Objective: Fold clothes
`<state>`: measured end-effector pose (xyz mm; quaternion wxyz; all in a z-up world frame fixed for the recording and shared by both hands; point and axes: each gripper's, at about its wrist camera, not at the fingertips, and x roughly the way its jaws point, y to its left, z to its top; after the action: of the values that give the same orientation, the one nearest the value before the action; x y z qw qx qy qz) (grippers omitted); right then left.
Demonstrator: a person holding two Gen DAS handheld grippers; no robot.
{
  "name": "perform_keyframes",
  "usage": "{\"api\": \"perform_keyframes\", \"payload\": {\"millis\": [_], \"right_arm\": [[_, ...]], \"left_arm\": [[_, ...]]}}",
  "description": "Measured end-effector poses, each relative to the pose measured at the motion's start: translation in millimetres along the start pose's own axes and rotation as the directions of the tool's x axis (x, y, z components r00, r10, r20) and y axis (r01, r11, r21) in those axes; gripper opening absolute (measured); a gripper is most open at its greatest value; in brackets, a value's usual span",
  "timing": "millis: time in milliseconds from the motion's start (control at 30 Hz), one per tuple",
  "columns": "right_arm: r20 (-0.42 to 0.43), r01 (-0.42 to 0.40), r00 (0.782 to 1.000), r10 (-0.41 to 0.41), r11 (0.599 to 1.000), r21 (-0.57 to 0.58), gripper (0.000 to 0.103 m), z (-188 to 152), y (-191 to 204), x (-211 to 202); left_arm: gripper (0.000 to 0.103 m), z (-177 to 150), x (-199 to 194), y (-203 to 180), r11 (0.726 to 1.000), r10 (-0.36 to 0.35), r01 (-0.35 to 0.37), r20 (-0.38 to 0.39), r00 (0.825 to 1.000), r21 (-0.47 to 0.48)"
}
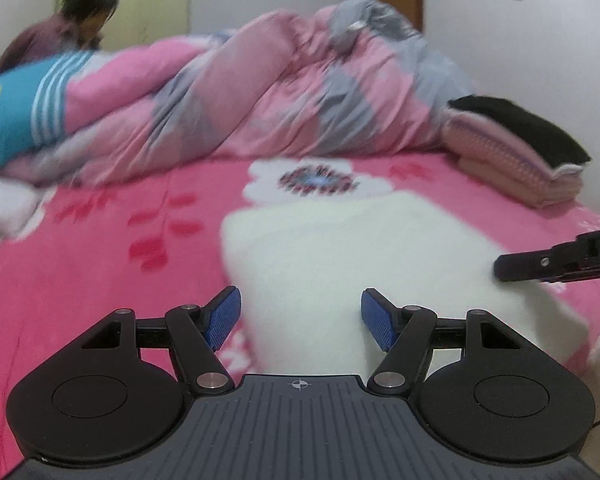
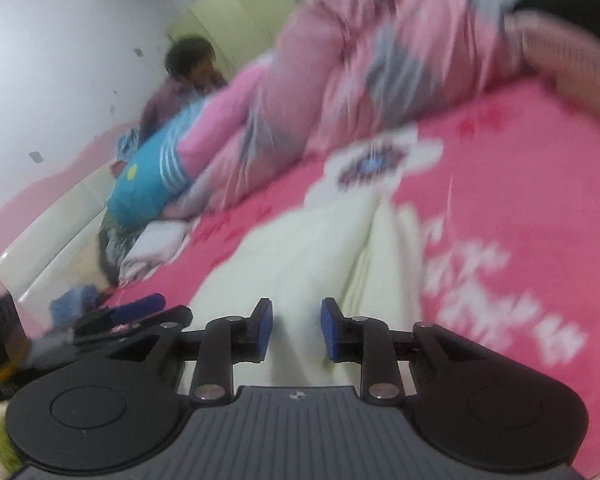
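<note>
Pink floral bedding covers the bed [image 1: 100, 280], and on it near the front edge lies a cream garment [image 1: 340, 248], already looking partly folded, its long axis running away from both tools toward the heaped quilt [image 1: 300, 92] at the far side. It lies straight ahead of the left tool [image 1: 301, 318], whose blue pads stand wide apart and hold nothing, and its near end sits just before the right tool [image 2: 296, 330], pads narrowly apart and also unloaded. A folded stack [image 1: 520, 152] rests by the bed's far right corner; the right tool seems nearer the cloth.
</note>
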<state>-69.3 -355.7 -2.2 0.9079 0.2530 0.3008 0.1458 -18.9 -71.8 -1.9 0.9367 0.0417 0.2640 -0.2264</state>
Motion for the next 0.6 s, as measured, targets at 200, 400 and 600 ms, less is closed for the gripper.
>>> {"api": "perform_keyframes", "payload": {"millis": [200, 400, 600], "right_arm": [[0.025, 0.061, 0.998, -0.059, 0.996, -0.061, 0.012, -5, 14, -10], [0.113, 0.225, 0.972, -0.207, 0.956, -0.186, 0.006, -18, 19, 3], [0.254, 0.337, 0.922, -0.292, 0.928, -0.157, 0.009, -10, 39, -40]], "left_arm": [[0.067, -8, -1, 14, 0.998, -0.031, 0.032, 0.018, 0.999, -0.058], [0.067, -15, 1, 22, 0.99, -0.073, 0.076, 0.036, 0.997, -0.117], [0.069, -16, -5, 33, 0.985, -0.104, 0.107, 0.03, 0.994, -0.137]]}}
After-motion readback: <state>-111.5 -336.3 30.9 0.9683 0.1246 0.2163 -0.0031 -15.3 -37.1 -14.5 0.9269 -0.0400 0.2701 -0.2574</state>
